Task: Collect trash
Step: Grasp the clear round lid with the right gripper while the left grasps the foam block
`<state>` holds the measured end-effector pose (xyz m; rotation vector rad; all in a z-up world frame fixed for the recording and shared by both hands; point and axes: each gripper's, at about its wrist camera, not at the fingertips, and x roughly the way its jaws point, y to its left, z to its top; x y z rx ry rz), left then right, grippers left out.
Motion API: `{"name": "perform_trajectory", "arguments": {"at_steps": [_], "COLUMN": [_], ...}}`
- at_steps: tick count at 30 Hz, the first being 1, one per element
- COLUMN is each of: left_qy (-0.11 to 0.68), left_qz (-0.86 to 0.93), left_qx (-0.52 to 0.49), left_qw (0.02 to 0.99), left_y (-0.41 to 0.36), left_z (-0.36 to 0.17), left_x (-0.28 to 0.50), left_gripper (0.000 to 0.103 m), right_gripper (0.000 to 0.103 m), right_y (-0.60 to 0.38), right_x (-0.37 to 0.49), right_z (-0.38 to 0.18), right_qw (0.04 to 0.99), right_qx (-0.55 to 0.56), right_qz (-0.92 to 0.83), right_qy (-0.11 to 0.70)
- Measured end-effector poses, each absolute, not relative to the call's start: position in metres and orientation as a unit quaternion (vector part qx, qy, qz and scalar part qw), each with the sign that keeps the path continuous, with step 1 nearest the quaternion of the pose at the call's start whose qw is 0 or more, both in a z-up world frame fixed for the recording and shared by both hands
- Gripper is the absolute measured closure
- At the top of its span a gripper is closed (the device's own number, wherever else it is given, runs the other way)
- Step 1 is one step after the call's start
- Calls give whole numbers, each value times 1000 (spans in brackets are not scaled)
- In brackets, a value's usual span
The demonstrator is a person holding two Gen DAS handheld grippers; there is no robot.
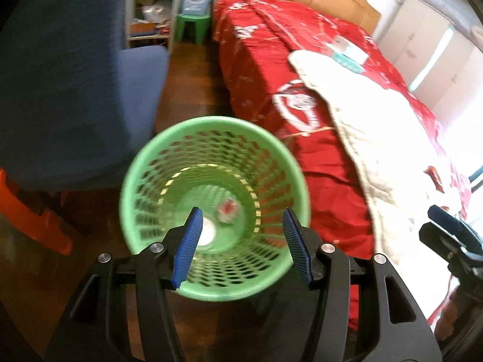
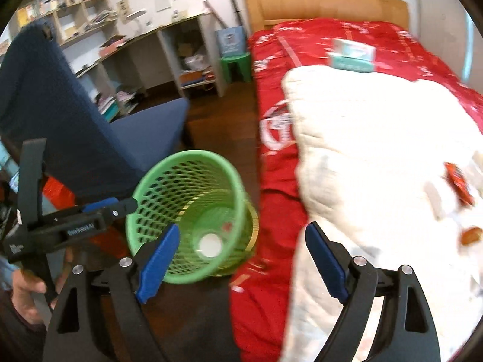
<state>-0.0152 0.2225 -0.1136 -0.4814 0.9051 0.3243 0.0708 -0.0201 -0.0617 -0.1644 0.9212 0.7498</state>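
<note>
While green basket (image 1: 214, 208) stood on floor beside bed (image 2: 302, 45), white disc and red-white scrap lay inside. Left gripper (image 1: 241, 241) wide, empty, above rim. Right gripper (image 2: 241, 262) wide, empty. Red wrappers (image 2: 457, 181) lay on white blanket (image 2: 377, 150); judged between pickups, next: right reach for wrapper.

Before my left tongs (image 1: 241, 246), ribbed blue pads on matt black plastic, I see a perforated, smooth green plastic basket (image 1: 169, 144), glossy dark wood floor (image 1: 193, 84), red printed cloth bedcover (image 1: 259, 69) and white quilted blanket (image 2: 362, 138).
</note>
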Motion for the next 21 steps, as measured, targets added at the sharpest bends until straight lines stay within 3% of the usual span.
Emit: {"name": "perform_trajectory", "arguments": {"at_steps": [21], "left_qy": [444], "left_qz": [-21], "left_qx": [-153], "left_qw": [883], "left_y": [54], "left_z": [-83], "left_x": [83], "left_gripper": [45], "right_gripper": [22], "right_y": [-270], "right_x": [95], "right_z": [-71], "right_qw": [885], "right_qx": [35], "right_qz": [123], "right_qy": [447]}}
